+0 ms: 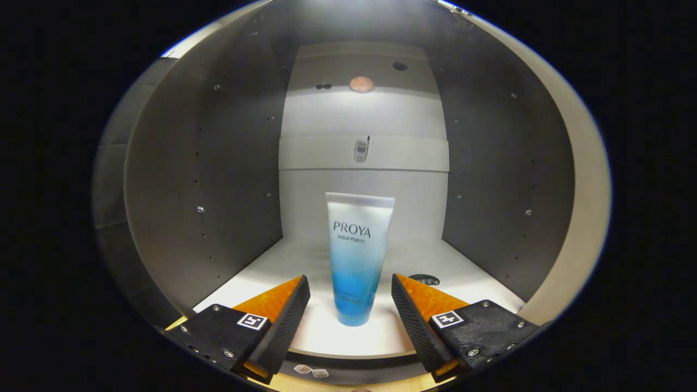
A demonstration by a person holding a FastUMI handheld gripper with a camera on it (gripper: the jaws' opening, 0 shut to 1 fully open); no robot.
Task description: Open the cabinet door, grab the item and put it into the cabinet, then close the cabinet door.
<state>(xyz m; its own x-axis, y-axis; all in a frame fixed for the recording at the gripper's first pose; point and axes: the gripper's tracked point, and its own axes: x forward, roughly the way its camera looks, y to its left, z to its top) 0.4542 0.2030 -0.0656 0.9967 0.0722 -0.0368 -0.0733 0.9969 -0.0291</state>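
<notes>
Nearest, the gripper (350, 296) has its fingers spread apart, gaps showing either side of the cosmetic tube (356, 258), so neither presses on it. The tube stands upright on its cap on the cabinet floor (272, 267), between the fingertips. Judging the step as release, back out straight, without brushing it. Far behind is the back panel (326, 120).

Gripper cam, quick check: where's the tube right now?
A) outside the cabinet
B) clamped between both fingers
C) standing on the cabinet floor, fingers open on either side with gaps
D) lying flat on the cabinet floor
C: the tube stands cap-down on the cabinet floor, and the gripper is open, a gap showing between each finger and the tube.
</notes>
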